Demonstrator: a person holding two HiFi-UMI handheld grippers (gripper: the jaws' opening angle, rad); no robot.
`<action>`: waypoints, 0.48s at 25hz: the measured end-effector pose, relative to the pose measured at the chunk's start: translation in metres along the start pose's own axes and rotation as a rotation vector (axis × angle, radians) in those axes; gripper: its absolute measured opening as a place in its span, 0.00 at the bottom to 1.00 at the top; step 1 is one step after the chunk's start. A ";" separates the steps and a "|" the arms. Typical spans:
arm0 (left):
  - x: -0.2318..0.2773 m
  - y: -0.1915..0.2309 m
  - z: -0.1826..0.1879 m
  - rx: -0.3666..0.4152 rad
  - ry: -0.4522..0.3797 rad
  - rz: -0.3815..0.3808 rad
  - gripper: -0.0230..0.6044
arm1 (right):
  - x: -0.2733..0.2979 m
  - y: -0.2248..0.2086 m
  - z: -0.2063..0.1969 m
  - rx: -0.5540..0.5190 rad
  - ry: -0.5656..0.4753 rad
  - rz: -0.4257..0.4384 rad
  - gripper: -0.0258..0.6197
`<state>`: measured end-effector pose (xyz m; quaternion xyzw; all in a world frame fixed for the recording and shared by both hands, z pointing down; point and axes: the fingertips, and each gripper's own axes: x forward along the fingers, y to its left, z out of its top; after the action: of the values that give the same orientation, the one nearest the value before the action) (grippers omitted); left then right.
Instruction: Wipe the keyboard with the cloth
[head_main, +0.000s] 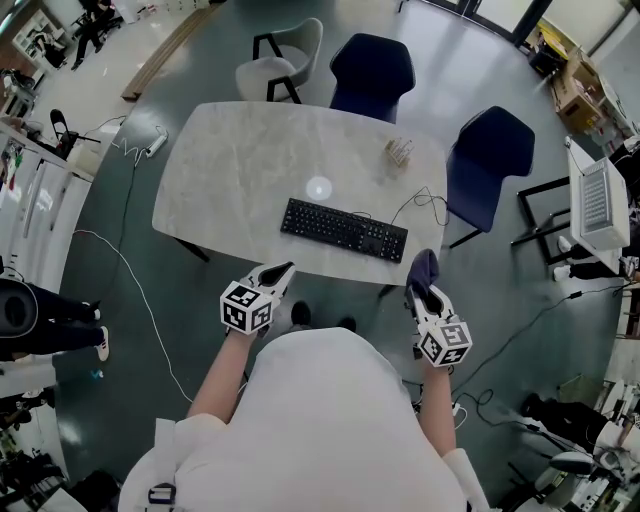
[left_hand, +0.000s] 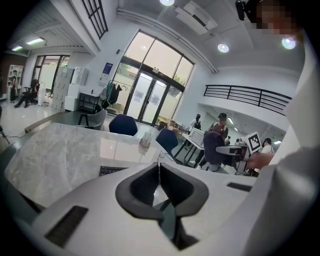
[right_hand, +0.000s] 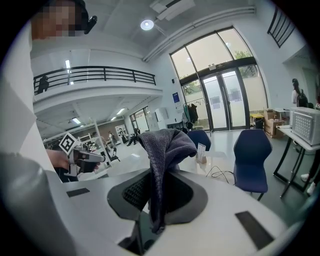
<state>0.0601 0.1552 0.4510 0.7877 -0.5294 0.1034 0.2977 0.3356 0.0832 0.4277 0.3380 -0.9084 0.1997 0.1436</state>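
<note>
Here, cloth (right_hand: 167, 145) in right tool (right_hand: 160, 182), keyboard (head_main: 344, 230) beyond

The cloth (right_hand: 165, 145) looks nubby, the table (head_main: 240, 170) glossy.

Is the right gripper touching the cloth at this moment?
Touching. In the right gripper view the right gripper is shut on the cloth.

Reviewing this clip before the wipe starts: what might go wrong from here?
The cloth hangs from a thin pinch in the right gripper; dragging it over keys may pull it free.
The keyboard lies loose on the table, and the left gripper is shut and off it, so it may slide.
Its cable loops at the right and may snag.
</note>
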 end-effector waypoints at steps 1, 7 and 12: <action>0.000 0.000 -0.001 0.000 0.001 0.000 0.05 | 0.000 0.000 0.000 0.001 -0.001 0.000 0.15; -0.002 0.001 0.000 -0.004 0.005 -0.002 0.05 | 0.001 0.003 0.003 0.008 0.000 -0.003 0.15; -0.002 0.004 -0.001 -0.007 0.008 -0.004 0.05 | 0.004 0.003 0.002 0.011 -0.002 -0.004 0.15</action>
<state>0.0559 0.1562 0.4527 0.7873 -0.5269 0.1039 0.3029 0.3305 0.0819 0.4274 0.3408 -0.9068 0.2042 0.1414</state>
